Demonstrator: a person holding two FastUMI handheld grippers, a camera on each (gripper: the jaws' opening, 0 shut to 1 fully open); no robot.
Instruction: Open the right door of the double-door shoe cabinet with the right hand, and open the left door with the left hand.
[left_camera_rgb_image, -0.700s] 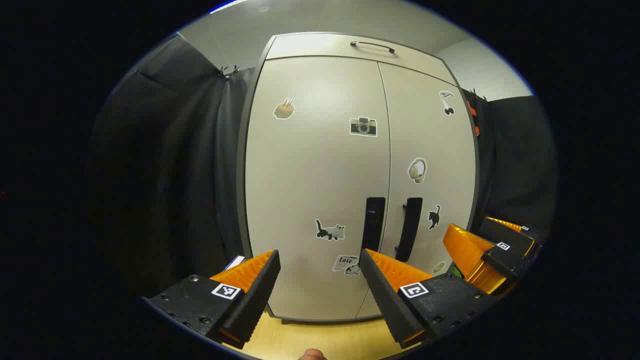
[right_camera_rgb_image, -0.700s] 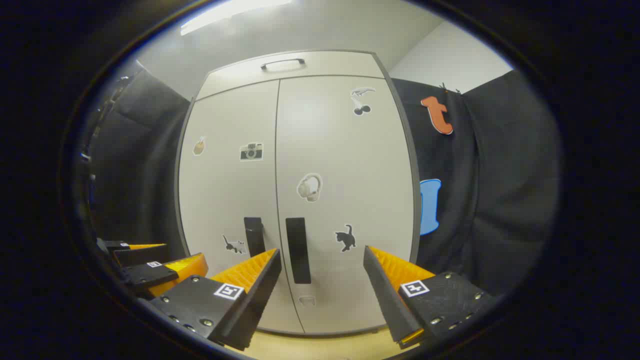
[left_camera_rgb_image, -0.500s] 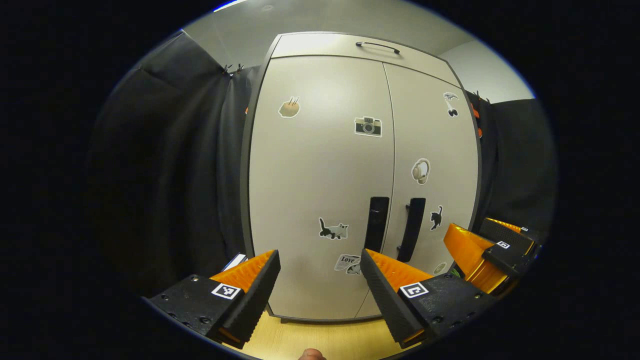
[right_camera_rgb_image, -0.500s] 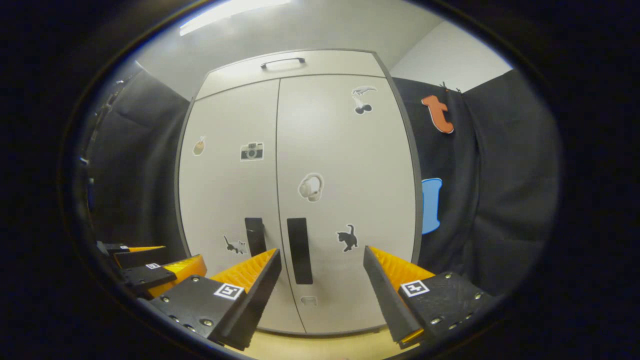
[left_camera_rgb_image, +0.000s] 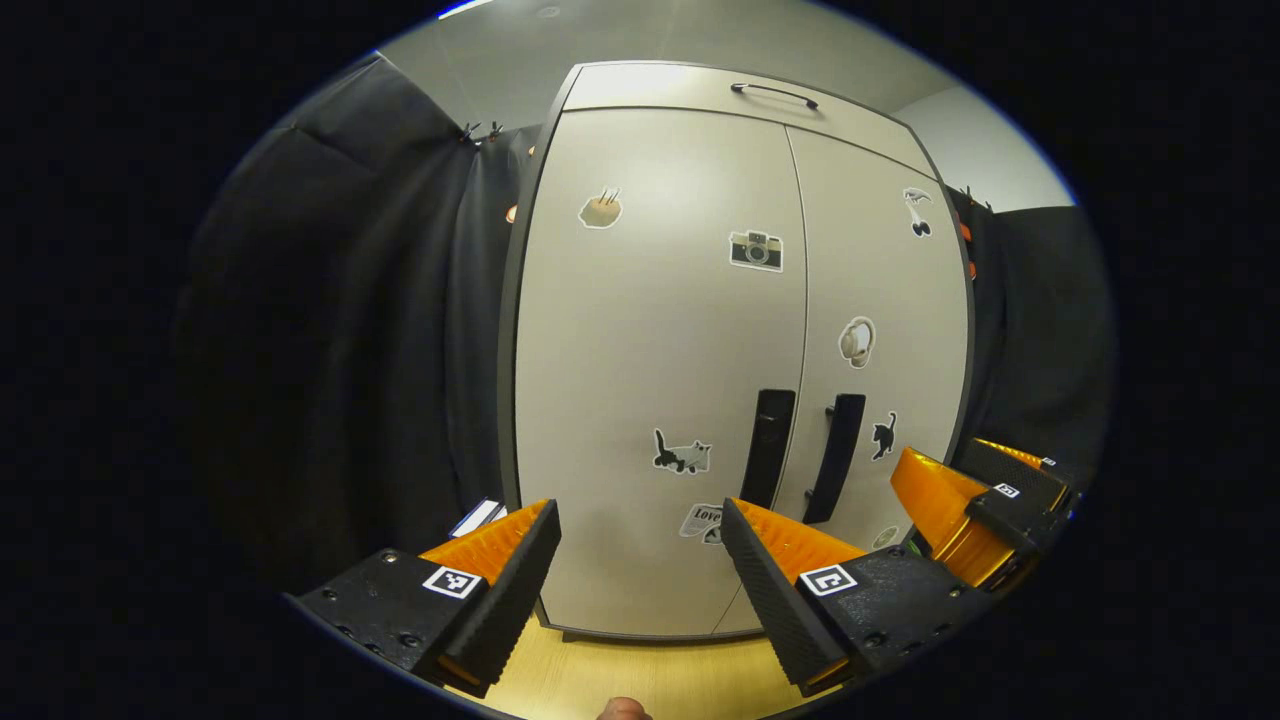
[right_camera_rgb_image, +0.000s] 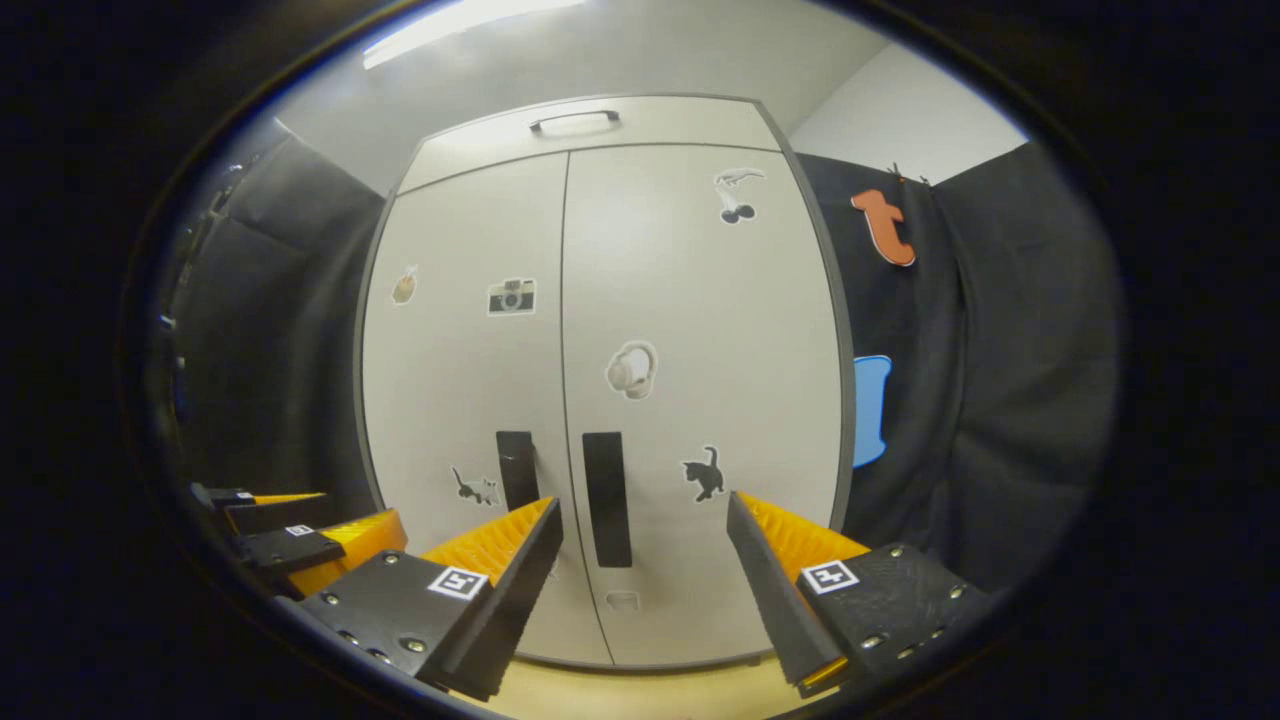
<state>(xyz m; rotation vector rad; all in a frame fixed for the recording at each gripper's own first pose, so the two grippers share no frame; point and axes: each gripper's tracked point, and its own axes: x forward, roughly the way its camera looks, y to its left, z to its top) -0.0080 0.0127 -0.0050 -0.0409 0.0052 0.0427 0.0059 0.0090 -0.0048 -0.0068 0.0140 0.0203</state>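
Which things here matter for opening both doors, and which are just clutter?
For the job: right door, its handle, left door, its handle, right gripper, left gripper.
Just there: stickers, top drawer handle, black curtain.

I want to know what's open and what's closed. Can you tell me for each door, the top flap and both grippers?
Left door: closed, flush with its neighbour.
Right door: closed.
Top flap: closed.
Left handle: untouched.
Right handle: untouched.
Left gripper: fingers wide apart, holding nothing, short of the cabinet.
Right gripper: fingers wide apart, holding nothing, short of the cabinet.
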